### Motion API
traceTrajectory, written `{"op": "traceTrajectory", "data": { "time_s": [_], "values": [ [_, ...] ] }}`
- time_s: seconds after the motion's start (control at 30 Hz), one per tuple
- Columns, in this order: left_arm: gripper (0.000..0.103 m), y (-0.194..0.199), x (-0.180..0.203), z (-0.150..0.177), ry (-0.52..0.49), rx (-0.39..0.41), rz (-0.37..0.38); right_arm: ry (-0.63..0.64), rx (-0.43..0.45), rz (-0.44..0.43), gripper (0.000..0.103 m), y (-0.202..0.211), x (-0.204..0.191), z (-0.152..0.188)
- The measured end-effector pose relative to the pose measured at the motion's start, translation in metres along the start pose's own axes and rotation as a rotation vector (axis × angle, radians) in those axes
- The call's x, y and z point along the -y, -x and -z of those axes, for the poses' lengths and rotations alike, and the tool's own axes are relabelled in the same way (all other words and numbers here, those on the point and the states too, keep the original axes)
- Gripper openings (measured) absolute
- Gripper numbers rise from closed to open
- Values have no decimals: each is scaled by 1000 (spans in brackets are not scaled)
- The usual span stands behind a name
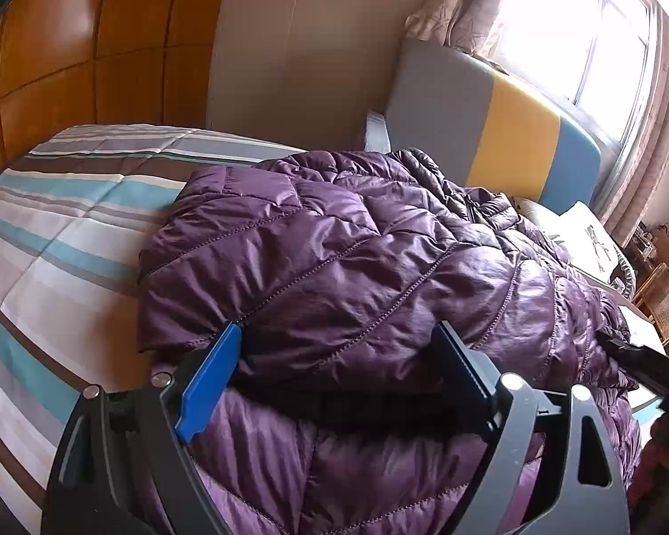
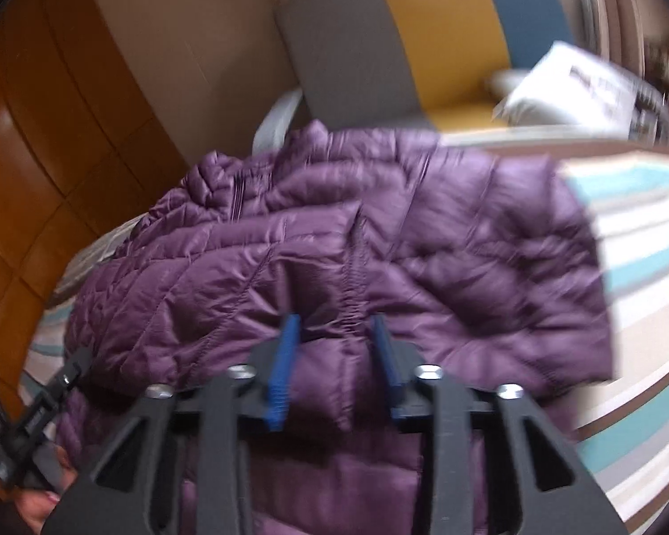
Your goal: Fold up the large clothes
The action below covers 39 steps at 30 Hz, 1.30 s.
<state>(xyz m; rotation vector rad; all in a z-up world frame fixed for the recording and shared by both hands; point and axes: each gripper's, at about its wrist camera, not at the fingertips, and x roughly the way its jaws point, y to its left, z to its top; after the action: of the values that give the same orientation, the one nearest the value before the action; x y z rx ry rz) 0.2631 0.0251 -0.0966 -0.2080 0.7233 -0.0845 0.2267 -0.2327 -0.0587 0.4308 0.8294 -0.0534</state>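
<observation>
A purple quilted jacket [image 1: 357, 245] lies bunched on a striped bedcover [image 1: 58, 232], one layer folded over another. My left gripper [image 1: 339, 356] stands wide open at the near edge of the upper fold, with that puffy edge bulging between its blue pads. In the blurred right wrist view the same jacket [image 2: 468, 245] fills the middle. My right gripper [image 2: 336, 347] is nearly closed, and a gathered ridge of jacket fabric is pinched between its blue pads. The left gripper [image 2: 35, 410] shows at the lower left edge, held by a hand [image 2: 44, 499].
A grey, yellow and blue headboard [image 1: 513, 133] stands behind the bed, with a white pillow [image 1: 588, 236] against it. Wooden wardrobe doors [image 1: 67, 44] line the left. A bright window [image 1: 580, 44] and a wicker chair [image 1: 664, 298] are at the right.
</observation>
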Motion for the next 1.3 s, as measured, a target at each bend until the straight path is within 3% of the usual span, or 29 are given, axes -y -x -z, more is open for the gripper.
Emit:
{"op": "traceTrajectory", "data": {
  "time_s": [0.13,0.23,0.4,0.5,0.57,0.7,0.9,1.07,1.2,1.3],
  "values": [
    [87,12,1,-7,-3,41,-19,27,68,56,2,12,-6,-11],
    [90,14,-3,-10,22,71,-44,42,81,110,2,11,2,-17],
    [90,-19,3,-9,-16,-80,-103,46,20,104,2,-12,17,-9],
    [90,-12,7,-9,-50,-78,-98,40,34,97,3,1,18,-15],
    [90,-2,9,-10,-65,-68,-90,73,88,104,3,23,12,-17],
    [92,16,23,-20,-140,2,-77,160,140,64,3,40,-15,-25],
    [92,-8,45,-54,-226,-11,-96,233,49,64,3,-11,-57,-35],
    [93,-50,46,-58,-314,-66,-152,223,29,110,3,-34,-55,-27],
    [95,-70,26,-57,-232,-138,-91,215,31,115,3,-46,-50,-16],
    [95,-73,25,-56,-238,-142,-100,218,30,128,3,-49,-50,-16]
  ]
}}
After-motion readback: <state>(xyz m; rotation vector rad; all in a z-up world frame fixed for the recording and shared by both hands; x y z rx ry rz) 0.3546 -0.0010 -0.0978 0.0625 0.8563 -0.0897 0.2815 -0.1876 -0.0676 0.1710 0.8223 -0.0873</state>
